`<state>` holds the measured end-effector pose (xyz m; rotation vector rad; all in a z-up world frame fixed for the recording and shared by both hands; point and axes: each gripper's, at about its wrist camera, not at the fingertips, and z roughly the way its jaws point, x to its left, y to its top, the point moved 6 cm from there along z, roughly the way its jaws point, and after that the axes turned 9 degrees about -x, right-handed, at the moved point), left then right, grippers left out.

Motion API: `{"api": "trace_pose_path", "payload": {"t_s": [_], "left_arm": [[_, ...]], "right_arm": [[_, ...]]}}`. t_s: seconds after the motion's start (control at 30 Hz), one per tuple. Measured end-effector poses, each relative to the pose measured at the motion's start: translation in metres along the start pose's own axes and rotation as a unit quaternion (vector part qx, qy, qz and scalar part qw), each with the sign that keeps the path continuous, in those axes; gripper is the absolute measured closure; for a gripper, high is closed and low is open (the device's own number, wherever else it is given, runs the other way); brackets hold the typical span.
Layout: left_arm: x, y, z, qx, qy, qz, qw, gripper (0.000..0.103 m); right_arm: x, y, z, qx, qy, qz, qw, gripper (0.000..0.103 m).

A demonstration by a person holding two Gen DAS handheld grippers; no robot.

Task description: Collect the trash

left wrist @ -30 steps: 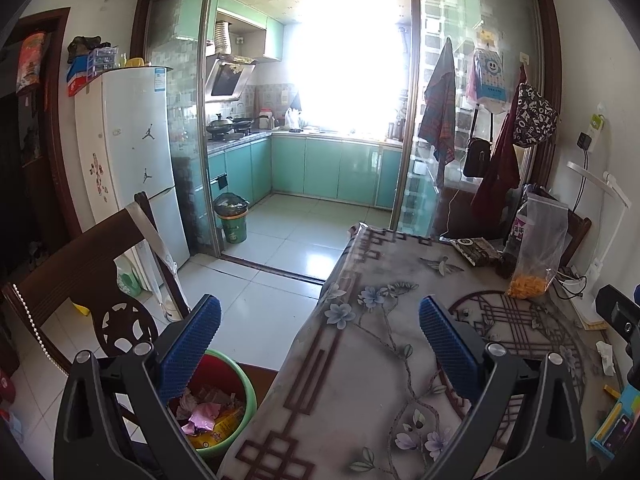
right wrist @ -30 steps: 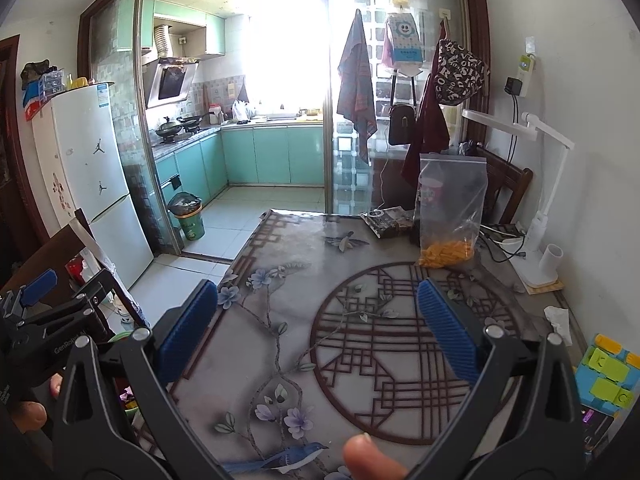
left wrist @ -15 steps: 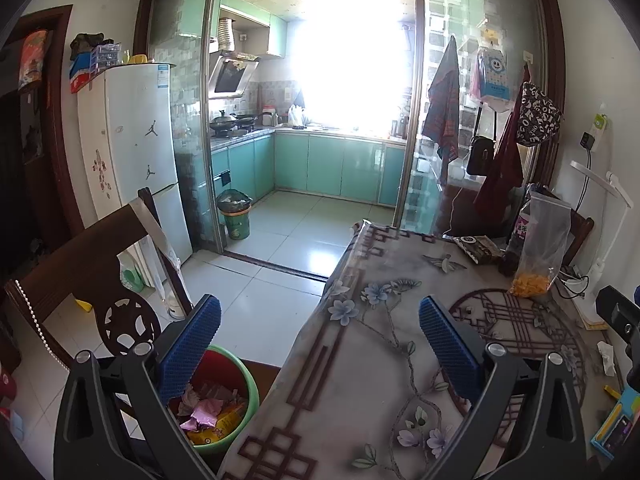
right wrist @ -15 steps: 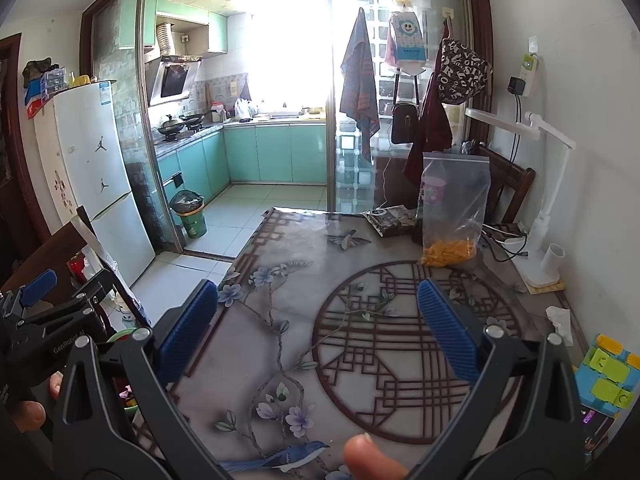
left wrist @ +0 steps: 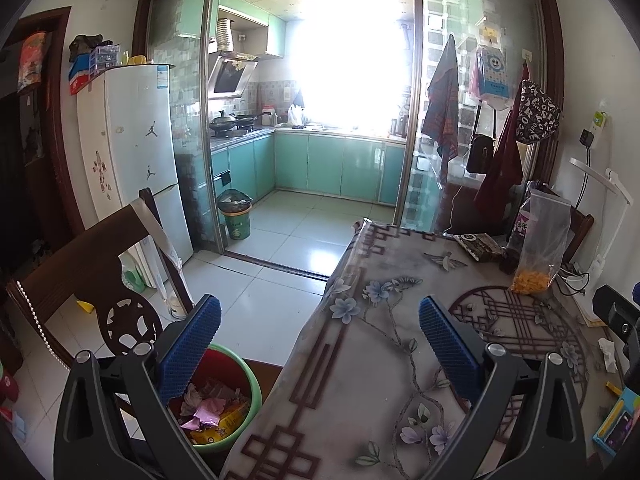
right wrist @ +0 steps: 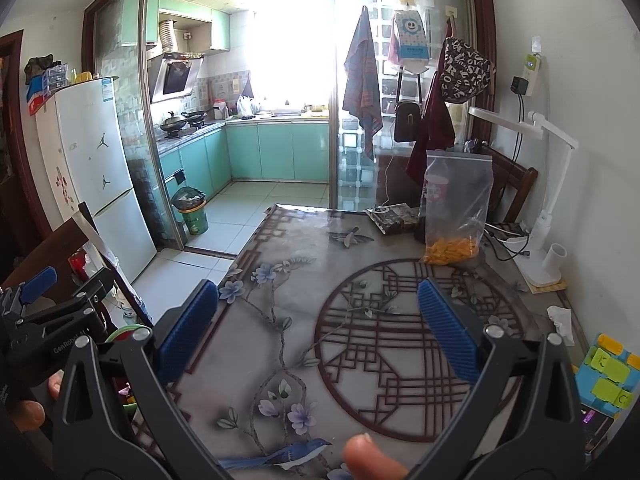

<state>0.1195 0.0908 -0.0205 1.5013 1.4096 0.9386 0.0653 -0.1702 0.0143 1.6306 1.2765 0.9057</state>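
A: Room, left to right, all relative to the table [right wrist: 280,264]?

B: Far left of it, the white fridge [left wrist: 132,148] against the wall. Wooden chair [left wrist: 92,264] between fridge and table. Green trash bin [left wrist: 236,384] on the floor just beside the table's left edge, under the left gripper [left wrist: 320,344]; wrappers and paper [left wrist: 208,412] already inside.

A: Beyond the table?

B: Sliding glass door [left wrist: 404,120] past the far end, teal kitchen cabinets [left wrist: 340,164] behind it, a second lined bin [left wrist: 236,216] at the doorway.

A: Surface?

B: Floral cloth with a round lattice print [right wrist: 416,344], under a glossy cover. Far right corner: dark snack packet [right wrist: 394,218], then a zip bag of orange pieces [right wrist: 456,208] upright. White desk lamp [right wrist: 548,216] at the right edge by the wall. Crumpled tissue [right wrist: 562,318] near the right edge, colourful block toy [right wrist: 608,372] just nearer than it.

A: Claws?

B: Left spread wide, nothing between the pads. Right gripper [right wrist: 318,332] spread wide too, empty, above the table centre. Fingertip [right wrist: 368,458] at the bottom of the right view.
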Motion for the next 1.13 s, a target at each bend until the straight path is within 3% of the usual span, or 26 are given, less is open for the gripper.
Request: {"api": "trace_pose_path", "payload": {"t_s": [0.67,0.83,0.97,1.13], "left_arm": [[-0.006,-0.002,0.004,0.004,-0.010,0.003,0.9999,0.008],[-0.020,-0.010,0.008,0.011,-0.029,0.014,0.9994,0.008],[-0.045,-0.041,0.032,0.041,-0.056,0.036,0.9969,0.008],[-0.082,-0.128,0.093,0.137,-0.081,0.057,0.9856,0.008]], "right_arm": [[-0.008,0.000,-0.002,-0.001,-0.011,0.004,1.000,0.005],[-0.014,-0.007,0.002,0.007,-0.014,0.008,1.000,0.005],[-0.035,-0.038,0.020,0.044,-0.030,0.015,0.998,0.005],[-0.093,-0.119,0.053,0.122,-0.083,-0.001,0.989,0.005]]}}
